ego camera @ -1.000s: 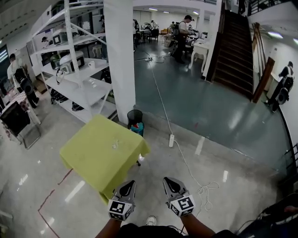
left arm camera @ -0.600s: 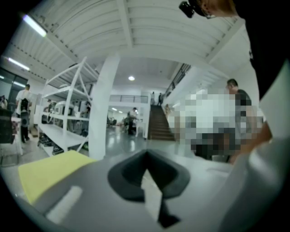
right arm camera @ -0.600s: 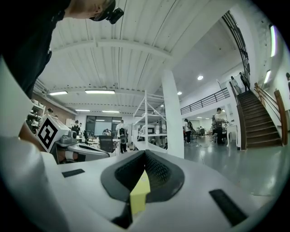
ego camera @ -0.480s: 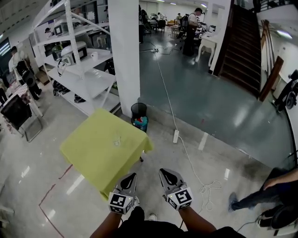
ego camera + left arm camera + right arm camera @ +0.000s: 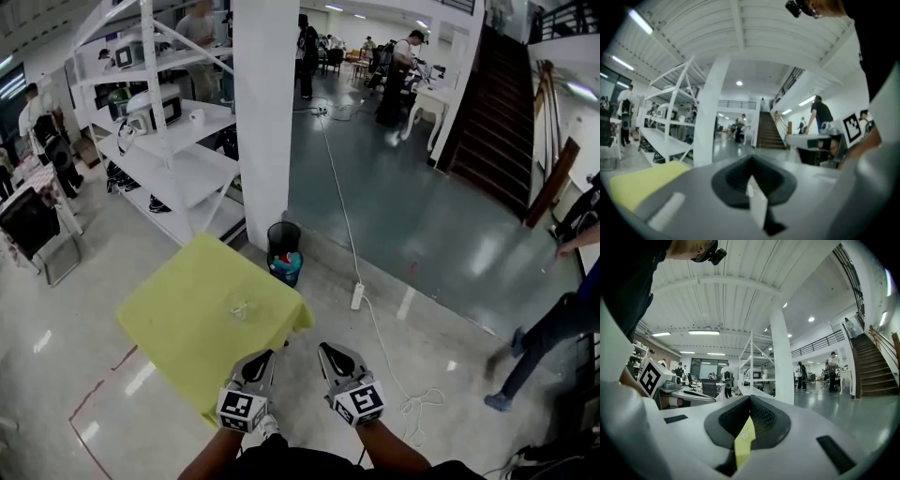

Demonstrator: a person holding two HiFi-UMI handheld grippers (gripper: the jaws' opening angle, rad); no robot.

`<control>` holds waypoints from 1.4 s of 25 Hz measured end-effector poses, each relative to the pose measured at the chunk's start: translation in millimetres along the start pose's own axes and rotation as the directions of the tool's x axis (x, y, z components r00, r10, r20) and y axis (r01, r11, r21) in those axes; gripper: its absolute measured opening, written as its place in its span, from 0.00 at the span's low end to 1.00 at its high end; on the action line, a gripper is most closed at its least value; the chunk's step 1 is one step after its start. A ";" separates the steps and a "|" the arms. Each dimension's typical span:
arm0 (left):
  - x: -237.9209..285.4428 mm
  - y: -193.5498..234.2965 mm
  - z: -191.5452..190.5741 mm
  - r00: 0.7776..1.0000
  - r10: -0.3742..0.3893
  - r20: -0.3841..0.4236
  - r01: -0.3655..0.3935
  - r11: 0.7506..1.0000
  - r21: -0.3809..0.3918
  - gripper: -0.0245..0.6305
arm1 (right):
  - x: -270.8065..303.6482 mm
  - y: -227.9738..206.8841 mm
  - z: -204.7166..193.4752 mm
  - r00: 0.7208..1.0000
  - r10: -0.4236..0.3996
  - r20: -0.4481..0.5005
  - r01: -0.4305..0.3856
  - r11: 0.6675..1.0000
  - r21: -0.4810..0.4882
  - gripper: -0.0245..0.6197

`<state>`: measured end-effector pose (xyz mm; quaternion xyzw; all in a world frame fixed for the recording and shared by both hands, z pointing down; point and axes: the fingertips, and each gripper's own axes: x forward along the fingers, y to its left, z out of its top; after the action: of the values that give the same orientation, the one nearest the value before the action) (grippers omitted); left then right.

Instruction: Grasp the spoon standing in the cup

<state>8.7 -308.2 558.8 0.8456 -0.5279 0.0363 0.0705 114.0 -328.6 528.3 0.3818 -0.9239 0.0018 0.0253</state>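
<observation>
Your yellow table [image 5: 178, 328] stands a little to the left. The clear cup [image 5: 239, 307] sits near the middle of the tabletop, a bit toward its right corner (the spoon is too small to make out). Your left gripper [image 5: 265, 356] hangs by the tabletop's near right edge, its jaws pressed together on nothing. Your right gripper [image 5: 326, 351] is just beside it, jaws pressed together too, holding nothing, well apart from the cup.
</observation>
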 end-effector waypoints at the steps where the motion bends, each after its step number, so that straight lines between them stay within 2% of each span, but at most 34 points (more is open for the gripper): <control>1: 4.4 8.0 1.7 1.000 -0.001 0.001 0.001 1.000 0.001 0.05 | 10.4 -1.9 1.5 1.000 0.002 0.000 -0.002 1.000 -0.007 0.05; 7: 21.5 62.1 9.6 0.999 0.044 0.023 -0.044 0.999 0.013 0.05 | 66.9 -11.8 2.1 1.000 0.009 0.008 -0.009 0.999 0.033 0.05; 12: 31.3 106.8 20.9 0.997 0.068 0.047 -0.069 0.997 0.025 0.05 | 109.8 -9.6 4.4 1.000 0.021 0.002 -0.021 1.000 0.007 0.05; 16: 33.9 127.6 18.3 0.996 0.083 0.042 -0.084 0.996 0.024 0.05 | 129.5 -6.5 -0.7 1.000 0.030 -0.001 -0.030 0.999 0.019 0.05; 23: 47.6 163.9 2.6 0.987 0.157 0.023 -0.158 0.987 0.018 0.05 | 168.7 -15.4 -4.0 0.998 0.062 -0.023 -0.061 0.997 0.052 0.05; 29: 61.2 182.7 -9.6 0.966 0.260 -0.016 -0.260 0.965 -0.017 0.05 | 206.2 -16.2 -13.8 0.984 0.167 -0.056 -0.163 0.984 0.065 0.05; 35: 82.4 196.2 -40.3 0.944 0.321 -0.078 -0.321 0.947 0.003 0.05 | 235.1 -19.2 -43.8 0.963 0.249 -0.100 -0.239 0.966 0.095 0.05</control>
<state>-130.7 -459.9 625.6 0.7459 -0.6556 0.0777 0.0882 -36.8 -507.0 583.0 0.2650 -0.9602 0.0643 0.0605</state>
